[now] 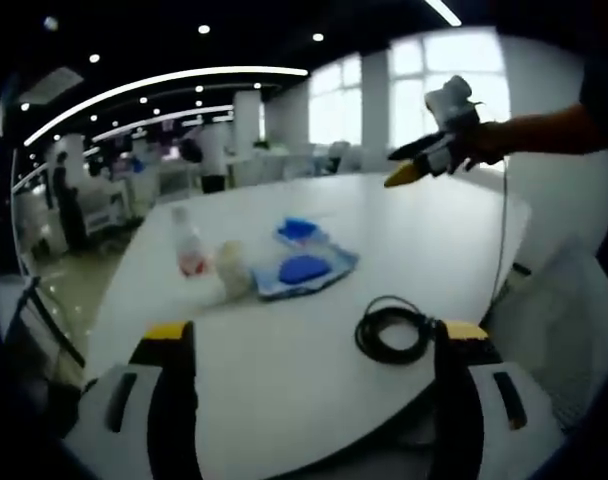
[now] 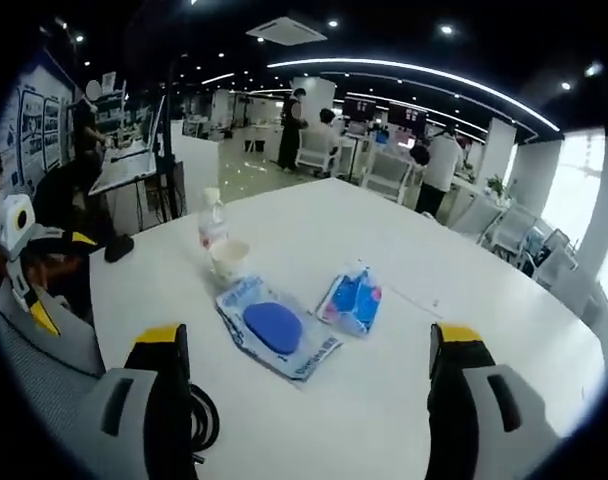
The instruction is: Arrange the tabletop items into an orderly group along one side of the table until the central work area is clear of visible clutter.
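On the white table [image 1: 434, 240] stand a clear bottle [image 1: 187, 245] and a pale cup [image 1: 232, 268]. Beside them lie a large packet with a blue pad [image 1: 304, 270] and a smaller blue packet [image 1: 302, 230]. A black coiled cable [image 1: 394, 330] lies near the table's edge, just ahead of my left gripper [image 1: 316, 335], which is open and empty. A hand holds my right gripper [image 1: 396, 168] above the far side. In the right gripper view, my right gripper [image 2: 309, 335] stands open over the table [image 2: 414, 260], short of the large packet [image 2: 276, 328], small packet [image 2: 352, 298], cup [image 2: 228, 260] and bottle [image 2: 212, 222]. One jaw half hides the cable [image 2: 199, 420]. My left gripper [image 2: 64, 280] is at the left edge.
A grey mesh chair [image 2: 44, 370] stands at the table's near side, by the cable. Another pale chair back [image 1: 574, 330] is off the table's edge. Beyond are office desks, chairs [image 2: 389, 172] and several people [image 2: 292, 128]. Windows [image 1: 424, 95] line one wall.
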`<action>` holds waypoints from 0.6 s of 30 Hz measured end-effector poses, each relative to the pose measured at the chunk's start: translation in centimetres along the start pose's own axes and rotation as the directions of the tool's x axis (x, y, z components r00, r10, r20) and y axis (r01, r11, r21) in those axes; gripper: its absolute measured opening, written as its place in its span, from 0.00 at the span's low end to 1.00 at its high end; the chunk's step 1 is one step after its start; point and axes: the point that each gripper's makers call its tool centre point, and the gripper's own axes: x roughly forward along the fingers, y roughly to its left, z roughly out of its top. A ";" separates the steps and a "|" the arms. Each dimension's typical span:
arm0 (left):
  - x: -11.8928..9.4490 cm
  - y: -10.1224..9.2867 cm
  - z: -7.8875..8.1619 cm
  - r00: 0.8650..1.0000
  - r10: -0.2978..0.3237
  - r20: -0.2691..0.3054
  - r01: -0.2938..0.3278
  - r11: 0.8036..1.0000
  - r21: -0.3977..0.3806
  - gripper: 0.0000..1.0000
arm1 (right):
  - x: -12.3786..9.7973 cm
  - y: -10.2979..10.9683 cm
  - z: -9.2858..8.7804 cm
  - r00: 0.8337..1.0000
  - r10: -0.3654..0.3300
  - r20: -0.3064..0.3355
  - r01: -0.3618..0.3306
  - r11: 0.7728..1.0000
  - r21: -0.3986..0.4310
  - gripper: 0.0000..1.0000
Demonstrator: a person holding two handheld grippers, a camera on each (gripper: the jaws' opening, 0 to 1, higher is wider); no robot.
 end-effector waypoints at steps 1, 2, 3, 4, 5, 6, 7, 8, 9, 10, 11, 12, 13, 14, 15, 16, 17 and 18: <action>0.0 0.0 0.0 1.000 0.001 0.002 -0.001 1.000 -0.001 0.96 | 0.2 -0.3 0.3 1.000 0.000 -0.001 0.000 1.000 -0.010 1.00; 0.0 0.0 0.1 1.000 0.002 0.003 -0.002 1.000 -0.002 0.96 | 0.3 -0.5 0.5 1.000 -0.001 0.001 0.002 1.000 -0.016 1.00; -0.1 0.0 0.1 1.000 0.004 0.004 -0.004 1.000 -0.003 0.96 | 0.5 -0.6 0.7 1.000 -0.001 0.001 0.001 1.000 -0.020 1.00; -0.1 0.0 0.1 1.000 0.005 0.004 -0.005 1.000 -0.004 0.96 | 0.7 -0.7 1.0 1.000 0.001 0.002 -0.001 1.000 -0.025 1.00; -0.1 0.0 0.1 1.000 0.005 0.004 -0.005 1.000 -0.004 0.96 | 0.8 -0.8 1.1 1.000 0.003 -0.001 -0.003 1.000 -0.029 1.00; -0.1 0.0 0.1 1.000 0.004 0.003 -0.004 1.000 -0.005 0.96 | 1.1 -1.0 1.2 1.000 0.003 -0.005 -0.004 0.999 -0.044 1.00; -0.1 0.0 0.1 1.000 0.004 0.003 -0.004 1.000 -0.005 0.96 | 1.4 -1.2 1.3 1.000 0.004 -0.011 -0.005 0.998 -0.056 1.00; -0.1 0.0 0.1 1.000 0.004 0.002 -0.004 1.000 -0.005 0.96 | 1.6 -1.3 1.5 1.000 0.006 -0.012 -0.006 0.998 -0.061 1.00; -0.1 0.0 0.1 1.000 0.006 0.002 -0.006 1.000 -0.004 0.96 | 1.8 -1.4 1.7 1.000 0.007 -0.011 -0.008 0.998 -0.063 1.00; -0.1 0.0 0.2 1.000 0.007 0.002 -0.007 1.000 -0.004 0.96 | 2.0 -1.6 1.9 1.000 0.008 -0.009 -0.009 0.998 -0.062 1.00; -0.1 0.0 0.2 1.000 0.008 0.002 -0.008 1.000 -0.004 0.96 | 2.3 -1.7 2.0 1.000 0.010 -0.011 -0.011 0.998 -0.060 1.00; -0.1 0.0 0.2 1.000 0.008 0.003 -0.008 1.000 -0.005 0.96 | 2.6 -1.9 1.9 1.000 0.012 -0.021 -0.014 0.997 -0.071 1.00; -0.1 0.1 0.2 1.000 0.010 0.004 -0.010 1.000 -0.006 0.96 | 2.7 -2.0 1.9 1.000 0.011 -0.026 -0.013 0.997 -0.081 1.00; -0.2 0.2 0.2 1.000 0.013 0.004 -0.013 1.000 -0.007 0.96 | 3.1 -2.2 1.8 0.999 0.009 -0.036 -0.013 0.994 -0.105 1.00; -0.2 0.2 0.2 1.000 0.014 0.005 -0.014 1.000 -0.008 0.96 | 3.3 -2.3 1.8 0.999 0.010 -0.039 -0.014 0.994 -0.109 1.00; -0.2 0.2 0.2 1.000 0.014 0.007 -0.014 1.000 -0.014 0.96 | 3.7 -2.5 1.9 0.999 0.011 -0.043 -0.016 0.994 -0.111 1.00; -0.2 0.3 0.2 1.000 0.015 0.010 -0.014 1.000 -0.017 0.96 | 3.9 -2.7 1.9 0.999 0.011 -0.048 -0.016 0.993 -0.117 1.00; -0.2 0.3 0.3 1.000 0.016 0.012 -0.016 1.000 -0.018 0.96 | 4.1 -2.8 1.9 0.999 0.009 -0.051 -0.015 0.992 -0.125 1.00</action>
